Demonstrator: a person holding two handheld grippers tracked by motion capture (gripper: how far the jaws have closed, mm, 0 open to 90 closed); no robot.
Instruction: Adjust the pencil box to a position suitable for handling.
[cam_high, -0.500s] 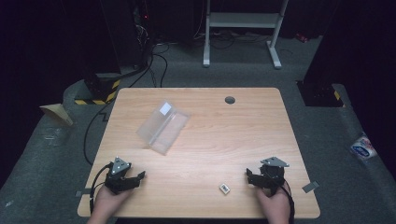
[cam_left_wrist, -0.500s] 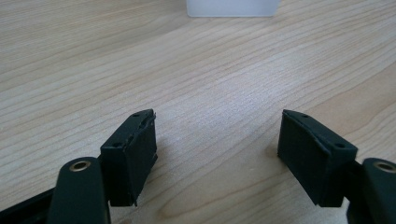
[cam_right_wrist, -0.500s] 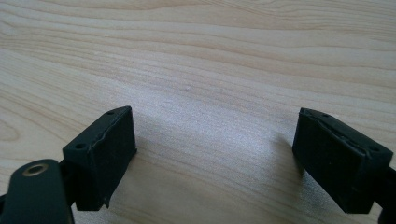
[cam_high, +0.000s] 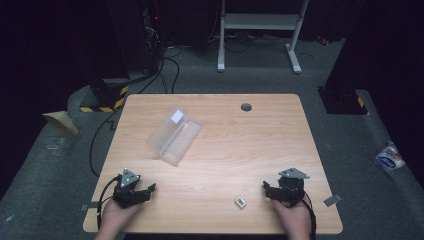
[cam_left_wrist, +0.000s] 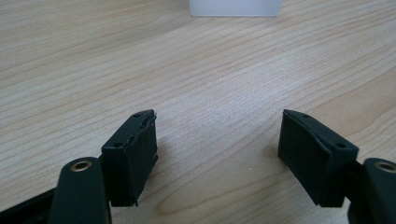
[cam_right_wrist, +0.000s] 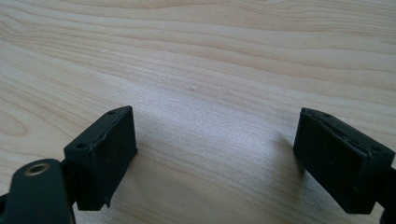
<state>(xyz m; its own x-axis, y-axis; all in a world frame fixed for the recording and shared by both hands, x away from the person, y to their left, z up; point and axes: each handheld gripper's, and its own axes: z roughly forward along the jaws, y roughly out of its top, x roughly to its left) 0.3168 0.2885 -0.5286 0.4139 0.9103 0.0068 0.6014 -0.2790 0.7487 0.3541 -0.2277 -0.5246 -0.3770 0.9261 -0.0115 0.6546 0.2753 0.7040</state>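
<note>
On the table (cam_high: 280, 130), seen from the high view, the left tool (cam_high: 150, 189) rests near the front left corner and the right tool (cam_high: 266, 189) near the front right, each one in a hand of the person. They are well apart from each other. A small white piece (cam_high: 241, 202) lies on the wood just beside the right tool, on its left side, not touching it. A clear plastic box (cam_high: 175, 136) with a white label lies tilted in the middle-left part of the table, well apart from both tools. A round dark hole (cam_high: 246, 107) is near the far edge.

In the left gripper view, the left tool (cam_left_wrist: 217, 140) has its two black jaws wide apart, and between them there is bare wood. The near end of the clear plastic box (cam_left_wrist: 236, 7) shows at the top edge, far ahead of the jaws.

In the right gripper view, the right tool (cam_right_wrist: 215, 140) also stands wide open with nothing held; the jaws hang just above the grain of the table (cam_right_wrist: 210, 56).
</note>
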